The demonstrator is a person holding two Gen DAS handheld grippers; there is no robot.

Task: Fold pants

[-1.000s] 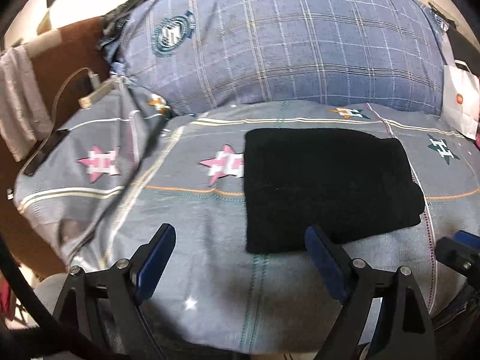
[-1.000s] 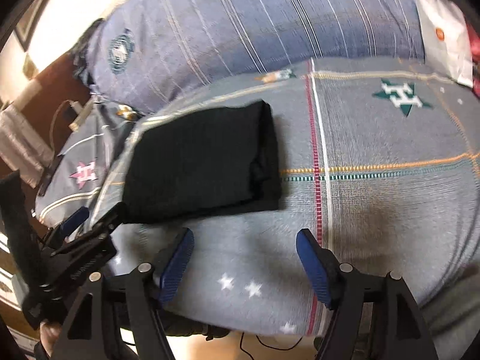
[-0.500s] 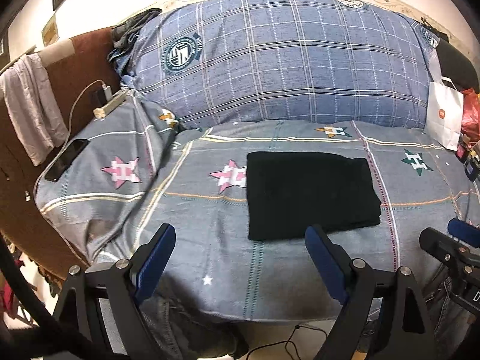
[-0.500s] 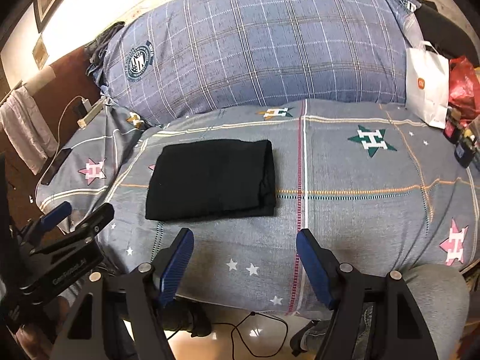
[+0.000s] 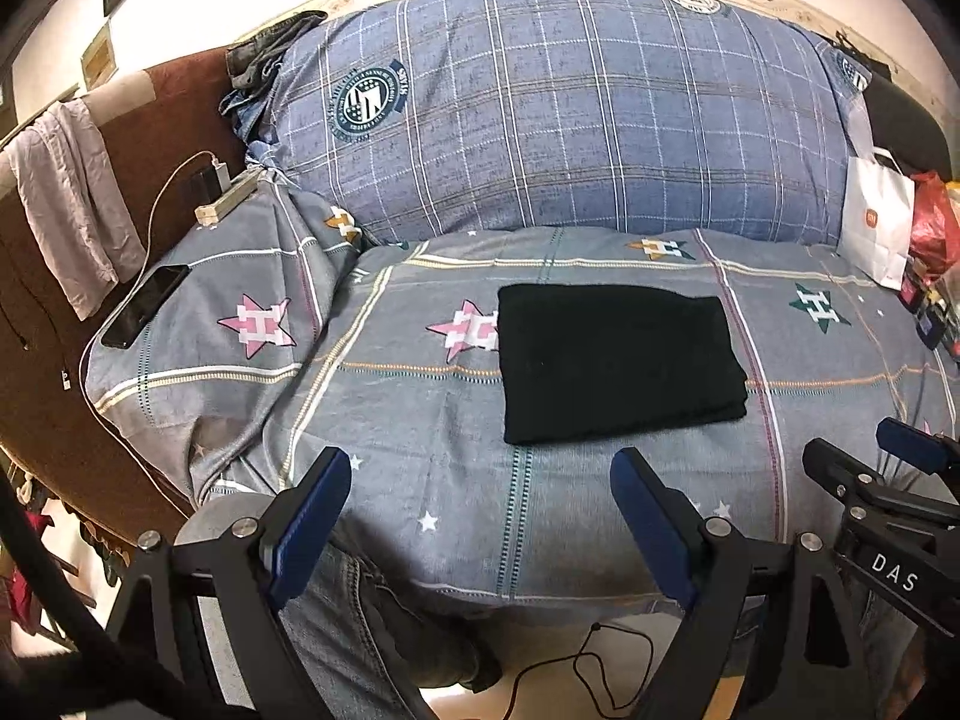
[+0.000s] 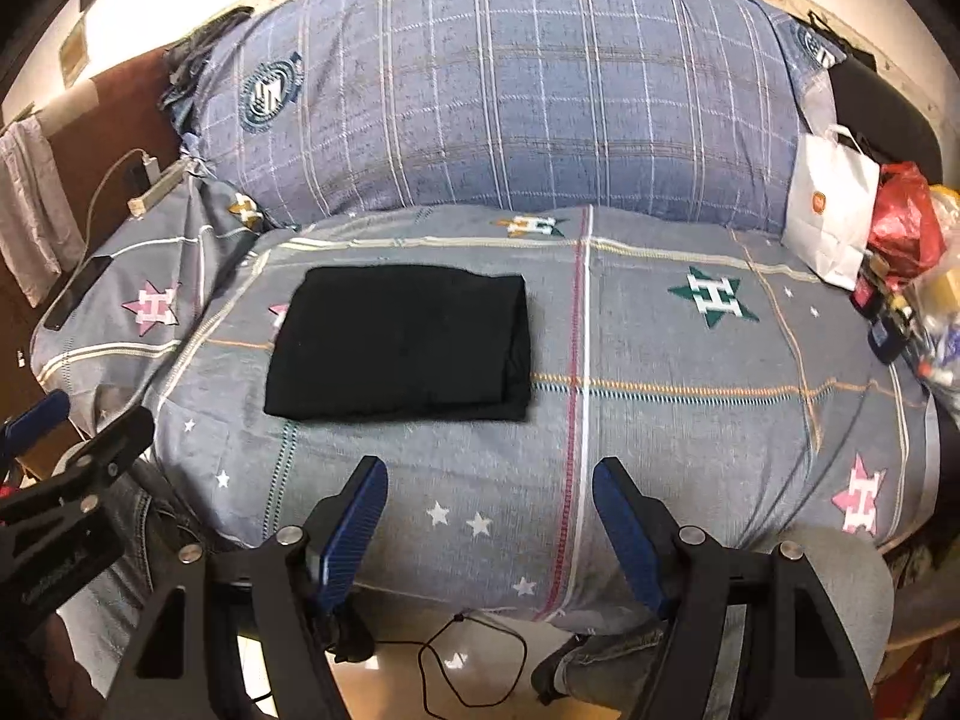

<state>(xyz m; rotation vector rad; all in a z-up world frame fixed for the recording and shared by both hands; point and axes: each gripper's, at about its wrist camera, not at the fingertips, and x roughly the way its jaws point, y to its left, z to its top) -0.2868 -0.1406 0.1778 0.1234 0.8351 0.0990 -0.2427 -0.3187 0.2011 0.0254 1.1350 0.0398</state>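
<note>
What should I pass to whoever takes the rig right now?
Left gripper: open, empty, held off the near edge of the bed.
Right gripper: open, empty, likewise at the near edge.
Black pants: folded into a compact rectangle, lying flat on the bed, touched by neither gripper.
Done: folding looks finished.
Left: probably nothing; tidy an edge if wanted.

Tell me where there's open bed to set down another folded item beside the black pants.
The widest bare patch of bedspread lies right of the black pants, around the green star. A narrower strip runs along the near edge, ahead of the open right claw and left claw. Crowded: the far right edge, with the white bag and red bag.
</note>
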